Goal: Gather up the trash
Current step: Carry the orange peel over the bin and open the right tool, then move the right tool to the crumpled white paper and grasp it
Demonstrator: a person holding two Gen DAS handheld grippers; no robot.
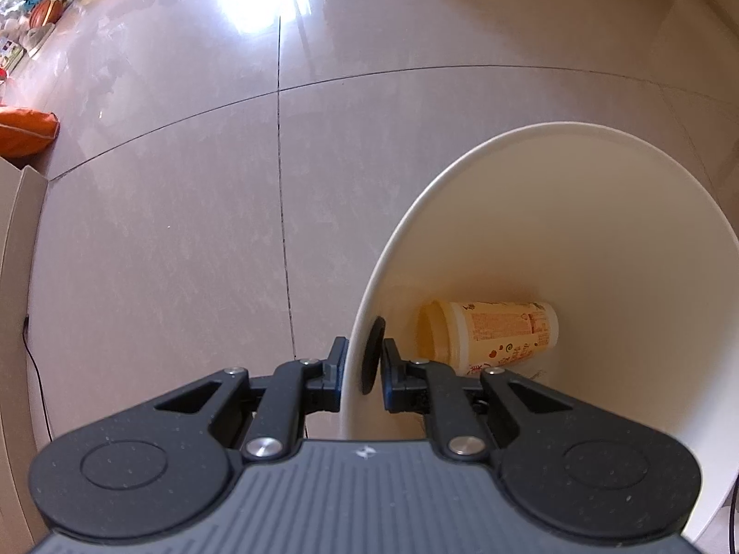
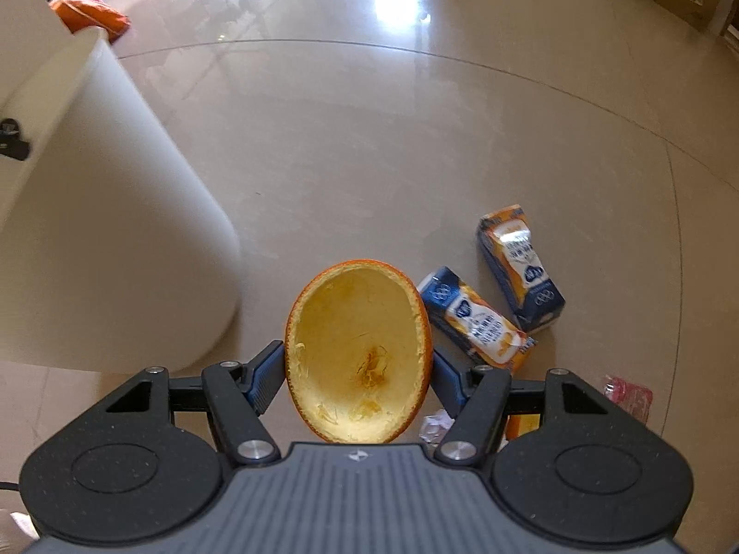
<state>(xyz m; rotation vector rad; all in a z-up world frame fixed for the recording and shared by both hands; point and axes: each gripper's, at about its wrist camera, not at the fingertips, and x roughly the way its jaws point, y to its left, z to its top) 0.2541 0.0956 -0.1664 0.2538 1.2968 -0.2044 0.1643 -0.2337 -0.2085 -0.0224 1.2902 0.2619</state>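
Trash is lying partly on the floor and partly already in the bin; the right gripper is clamping a hollow half of orange peel between its two fingers, one finger pressing on each side of the peel, and the pale inside of the peel is facing the camera; just to the right of this gripper, two drink cartons in blue and orange are lying on the tiled floor, the nearer one close beside the peel in the picture, the farther one a little beyond it and almost touching it; below the right finger a small crumpled white paper is showing, and further right a pink crumpled wrapper is lying near the gripper body; to the left of the right gripper the white bin is standing, its outer wall near the left finger but apart from it

The left gripper is clenching the rim of the same bin; one finger is staying outside the wall and the other inside, with the thin white wall pinched between them; inside the bin, just ahead and right of the inner finger, a yellow printed cup is lying on its side at the bottom; far to the left of this gripper an orange cushion is lying on the floor
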